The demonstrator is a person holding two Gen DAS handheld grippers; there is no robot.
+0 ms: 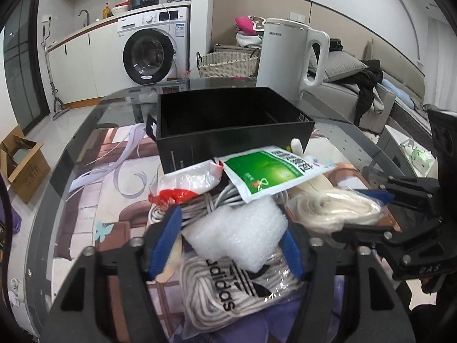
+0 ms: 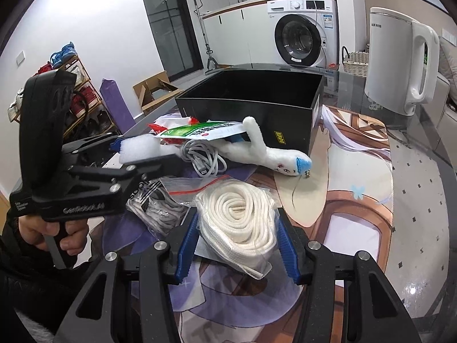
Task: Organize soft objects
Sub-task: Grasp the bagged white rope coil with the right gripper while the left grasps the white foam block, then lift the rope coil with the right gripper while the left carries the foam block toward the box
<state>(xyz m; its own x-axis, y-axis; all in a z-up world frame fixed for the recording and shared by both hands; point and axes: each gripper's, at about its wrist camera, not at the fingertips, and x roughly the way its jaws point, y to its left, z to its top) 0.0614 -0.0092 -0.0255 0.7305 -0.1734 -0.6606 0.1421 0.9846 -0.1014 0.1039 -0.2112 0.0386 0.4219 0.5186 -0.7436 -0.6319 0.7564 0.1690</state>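
Note:
An open black box (image 1: 228, 123) stands on the table beyond a pile of soft things. My left gripper (image 1: 228, 237) has its blue pads on both sides of a white foam wrap piece (image 1: 237, 231), which lies over a bagged Adidas lace bundle (image 1: 228, 288). My right gripper (image 2: 237, 245) has its pads on both sides of a bagged white rope coil (image 2: 240, 217); it also shows in the left wrist view (image 1: 337, 208). A green and white pouch (image 1: 271, 171), a red and white bag (image 1: 185, 183), a white cable (image 2: 202, 157) and a white plush toy (image 2: 271, 154) lie by the box.
A white electric kettle (image 1: 291, 54) stands behind the box. The glass table (image 2: 414, 200) carries a printed mat (image 1: 108, 200). The left gripper's body (image 2: 71, 171) shows in the right wrist view. A washing machine (image 1: 154, 48), a wicker basket (image 1: 228, 63) and a sofa (image 1: 371, 100) lie beyond.

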